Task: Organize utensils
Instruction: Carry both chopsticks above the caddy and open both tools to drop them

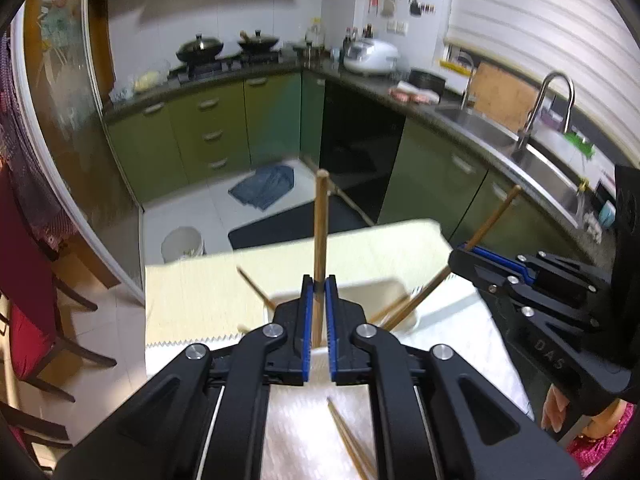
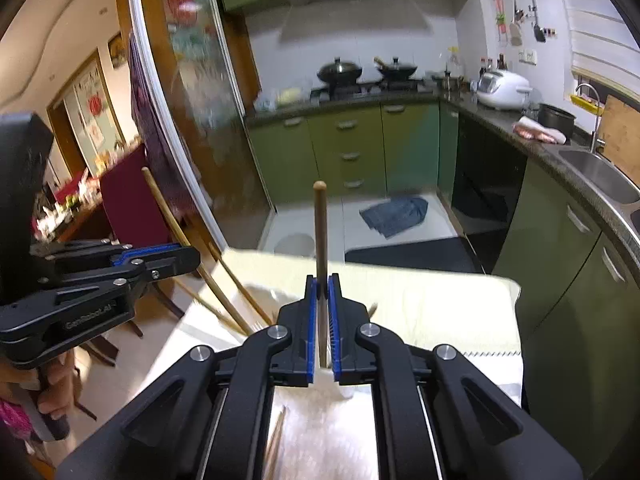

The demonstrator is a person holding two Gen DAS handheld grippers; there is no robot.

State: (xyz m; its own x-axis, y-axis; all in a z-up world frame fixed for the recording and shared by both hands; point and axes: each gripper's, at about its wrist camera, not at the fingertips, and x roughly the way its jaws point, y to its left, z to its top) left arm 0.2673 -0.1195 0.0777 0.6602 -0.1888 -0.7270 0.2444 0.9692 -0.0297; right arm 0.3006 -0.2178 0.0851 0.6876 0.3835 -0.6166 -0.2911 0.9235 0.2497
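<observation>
Nearest the lens in the left wrist view, the left gripper (image 1: 319, 284) is clenched on one wooden chopstick (image 1: 321, 216), which stands nearly upright between the blue pads, its lower end hidden behind the fingers. The right gripper (image 2: 323, 284) likewise grasps a second chopstick (image 2: 320, 232), upright, its tip lost between the jaws. Each gripper shows at the side of the other's view, the left with its chopstick angled up. Under them lies a white cloth (image 1: 472, 320) across the near part of the table (image 1: 192, 280), which carries a pale yellow mat towards its far edge. A white container (image 1: 360, 292) sits about mid-table, blurred and largely covered by the left gripper's fingers; roughly three or four chopsticks lean out of it, though the blur makes the count uncertain. Two more chopsticks (image 1: 352, 444) lie on the cloth by the near edge, cut off by the frame. A person's fingers (image 1: 554, 408) show only partly at the right margin.
</observation>
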